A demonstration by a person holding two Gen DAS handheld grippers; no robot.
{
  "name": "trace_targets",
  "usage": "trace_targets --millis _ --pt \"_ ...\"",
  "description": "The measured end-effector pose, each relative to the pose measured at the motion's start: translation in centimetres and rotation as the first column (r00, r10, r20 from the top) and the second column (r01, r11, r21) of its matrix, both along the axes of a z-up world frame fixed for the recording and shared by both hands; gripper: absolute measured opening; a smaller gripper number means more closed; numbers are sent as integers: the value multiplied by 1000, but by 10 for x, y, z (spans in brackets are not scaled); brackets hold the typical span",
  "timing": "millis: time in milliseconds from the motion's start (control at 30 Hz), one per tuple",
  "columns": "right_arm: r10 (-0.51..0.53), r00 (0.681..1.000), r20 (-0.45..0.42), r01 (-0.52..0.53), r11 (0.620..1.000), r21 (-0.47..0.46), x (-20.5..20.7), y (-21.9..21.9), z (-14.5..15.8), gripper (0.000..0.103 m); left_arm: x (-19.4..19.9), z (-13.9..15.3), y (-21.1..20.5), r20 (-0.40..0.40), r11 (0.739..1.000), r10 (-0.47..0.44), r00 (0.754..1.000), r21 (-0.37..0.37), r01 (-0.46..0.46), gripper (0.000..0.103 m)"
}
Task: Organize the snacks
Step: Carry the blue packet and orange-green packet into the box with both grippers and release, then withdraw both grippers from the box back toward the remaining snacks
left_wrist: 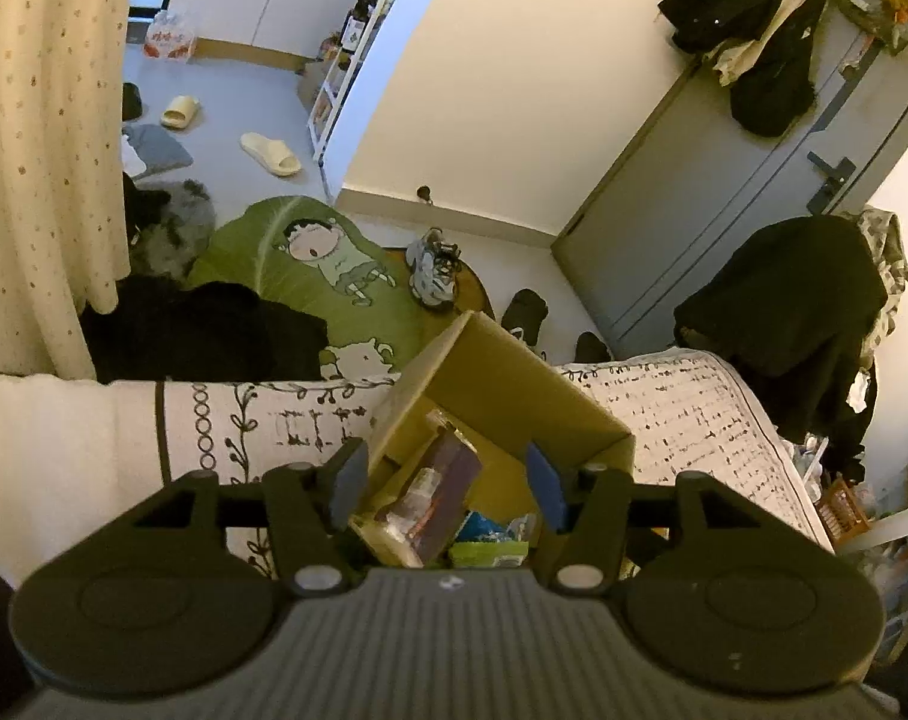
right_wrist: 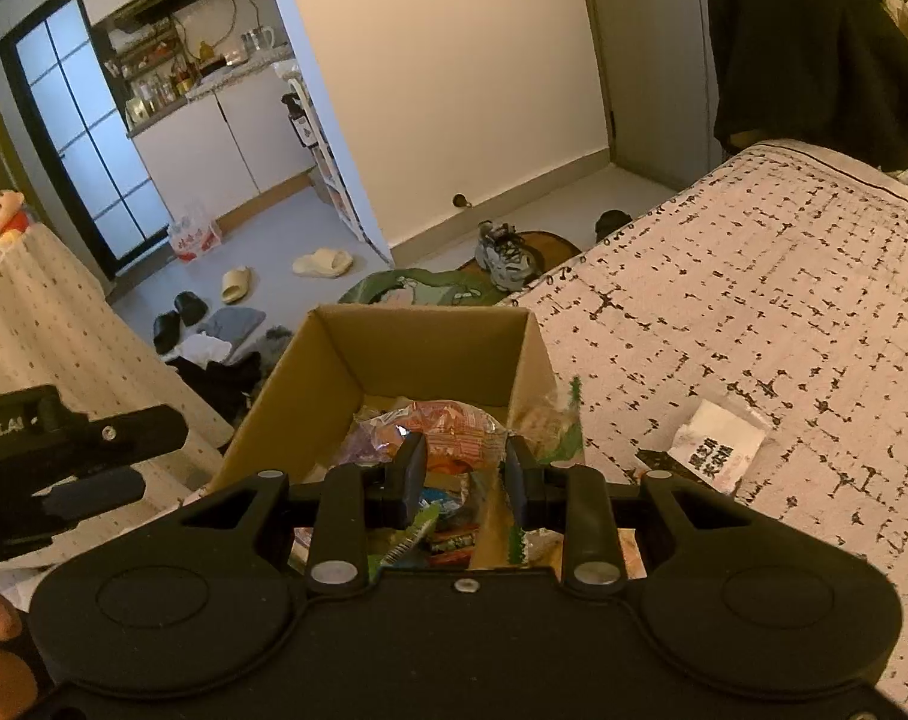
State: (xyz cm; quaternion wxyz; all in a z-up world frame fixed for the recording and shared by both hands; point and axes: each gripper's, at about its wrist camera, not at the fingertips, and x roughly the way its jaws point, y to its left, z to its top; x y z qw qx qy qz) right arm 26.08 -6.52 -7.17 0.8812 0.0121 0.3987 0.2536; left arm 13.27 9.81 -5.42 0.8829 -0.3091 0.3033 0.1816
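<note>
On the bed, our box: holds mixed snack packets.
Left gripper: jaws apart, holding nothing.
Right gripper: jaws apart, holding nothing.

Brown cardboard box on white, black-flecked bedspread.

Left gripper: matte black linkage arms, blue pads on fingertips, two silver pivot screws, two round black discs flanking a ribbed grey centre plate with small pale mark. Right gripper: all black, dark fingertips, silver pivot screws, one centre screw, same round discs. White lettering on black housing at left edge of right view.
</note>
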Motion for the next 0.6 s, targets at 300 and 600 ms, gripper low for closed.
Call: trace_targets --millis 300,600 --pt "1 1000 23 -3 997 82 -7 -8 16 55 -9 9 -3 6 999 6 1000 51 -6 74" --pt "-50 999 11 50 999 22 -9 -20 21 69 -11 16 -9 -32 997 -12 999 81 14 90"
